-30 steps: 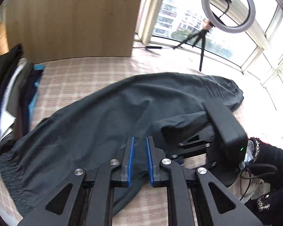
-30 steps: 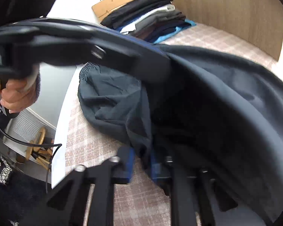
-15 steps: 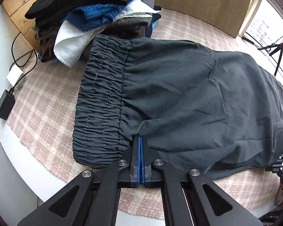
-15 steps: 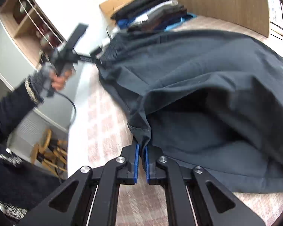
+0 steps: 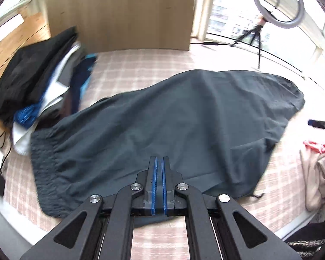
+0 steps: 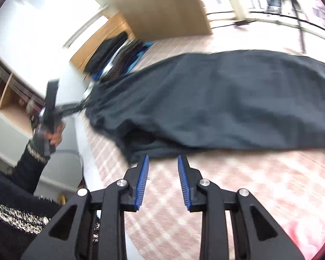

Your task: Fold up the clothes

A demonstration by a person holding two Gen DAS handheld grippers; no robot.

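I can read no brand, label or writing anywhere in either view. Taking the dark grey shorts with a gathered elastic waistband (image 5: 162, 130) as my landmark: they lie spread flat on the pink-and-cream checked cloth (image 5: 140, 69) covering the table, waistband to the left. Left of that waistband sits the stack of folded clothes in black, white and blue (image 5: 39, 82). Over the near hem my left gripper (image 5: 159, 162) has its blue pads almost together, a thin slit between them and no cloth in it, and the jaws are opening; half a second ago they were pinching the fabric beside the waistband. Right of the shorts lies a pale pink crumpled garment (image 5: 314, 169). My right gripper (image 6: 163, 159), just short of the near edge, is opening with nothing between its pads, having let go of the hem it pinched earlier.
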